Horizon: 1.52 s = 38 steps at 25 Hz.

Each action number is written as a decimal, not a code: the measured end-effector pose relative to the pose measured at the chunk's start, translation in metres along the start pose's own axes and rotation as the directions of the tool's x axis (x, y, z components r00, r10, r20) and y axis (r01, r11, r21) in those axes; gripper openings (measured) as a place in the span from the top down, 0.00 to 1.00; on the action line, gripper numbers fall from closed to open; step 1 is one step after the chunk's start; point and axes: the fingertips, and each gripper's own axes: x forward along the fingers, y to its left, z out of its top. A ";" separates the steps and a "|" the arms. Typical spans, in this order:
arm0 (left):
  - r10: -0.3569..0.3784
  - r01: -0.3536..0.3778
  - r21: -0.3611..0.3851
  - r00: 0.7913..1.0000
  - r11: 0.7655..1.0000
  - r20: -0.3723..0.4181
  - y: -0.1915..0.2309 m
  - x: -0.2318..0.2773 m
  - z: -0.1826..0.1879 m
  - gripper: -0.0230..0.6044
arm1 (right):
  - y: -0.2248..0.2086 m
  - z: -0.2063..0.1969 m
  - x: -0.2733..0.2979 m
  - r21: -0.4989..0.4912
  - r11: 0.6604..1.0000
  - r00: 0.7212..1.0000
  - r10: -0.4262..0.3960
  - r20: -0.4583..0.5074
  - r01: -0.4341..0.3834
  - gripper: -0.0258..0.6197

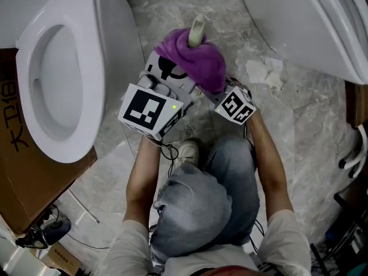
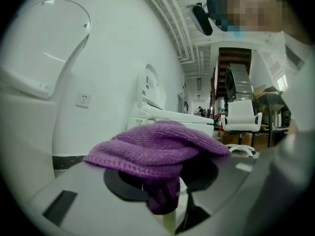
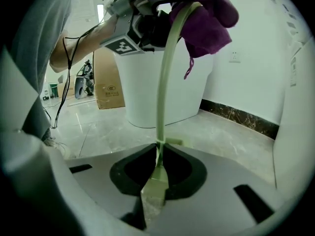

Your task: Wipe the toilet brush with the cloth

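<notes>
A purple cloth (image 1: 198, 59) is bunched over the upper part of a pale green toilet brush (image 1: 196, 30), whose tip pokes out above it. My left gripper (image 1: 171, 72) reaches level into the cloth from the left. In the left gripper view the cloth (image 2: 157, 149) lies loosely over the left gripper (image 2: 165, 193), a fold hanging into the gap between the parted jaws. My right gripper (image 1: 214, 94) sits below the cloth on the right. In the right gripper view the right gripper (image 3: 156, 181) is shut on the brush's thin stem (image 3: 165, 82), which rises to the cloth (image 3: 204, 18).
A white toilet (image 1: 57, 79) stands at the left with its seat down. A second white fixture (image 1: 322, 22) fills the upper right. A cardboard box (image 1: 23, 171) sits at the lower left, crumpled paper (image 1: 264, 71) lies on the marble floor, and the person's knee (image 1: 195, 206) is just below the grippers.
</notes>
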 end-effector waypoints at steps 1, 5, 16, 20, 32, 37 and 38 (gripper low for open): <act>-0.002 0.002 0.004 1.000 1.000 0.002 0.001 0.001 0.002 0.68 | 0.000 0.000 0.000 0.001 1.000 1.000 0.001 -0.001 -0.001 0.90; 0.000 0.000 0.014 1.000 1.000 0.020 0.002 0.003 0.004 0.68 | 0.000 0.000 0.001 0.002 1.000 1.000 0.002 -0.001 -0.002 0.90; -0.009 0.009 0.033 1.000 0.999 -0.005 -0.006 -0.007 -0.018 0.72 | -0.001 0.000 0.001 -0.003 1.000 1.000 0.006 -0.003 -0.006 0.90; -0.003 0.005 0.043 0.998 0.999 -0.058 -0.007 -0.013 -0.047 0.75 | 0.000 -0.002 0.001 -0.002 1.000 1.000 0.007 -0.003 -0.007 0.90; -0.013 0.018 0.037 0.990 0.999 -0.137 -0.010 -0.017 -0.138 0.80 | -0.001 -0.003 0.001 0.009 1.000 1.000 0.003 0.009 -0.003 0.90; -0.017 0.027 0.048 0.983 0.998 -0.185 -0.011 -0.017 -0.174 0.80 | 0.000 -0.002 0.001 0.016 1.000 1.000 0.006 0.018 -0.006 0.90; -0.017 0.028 0.051 0.980 0.998 -0.196 -0.010 -0.017 -0.181 0.80 | 0.000 -0.002 0.001 0.013 1.000 1.000 0.004 0.017 -0.004 0.90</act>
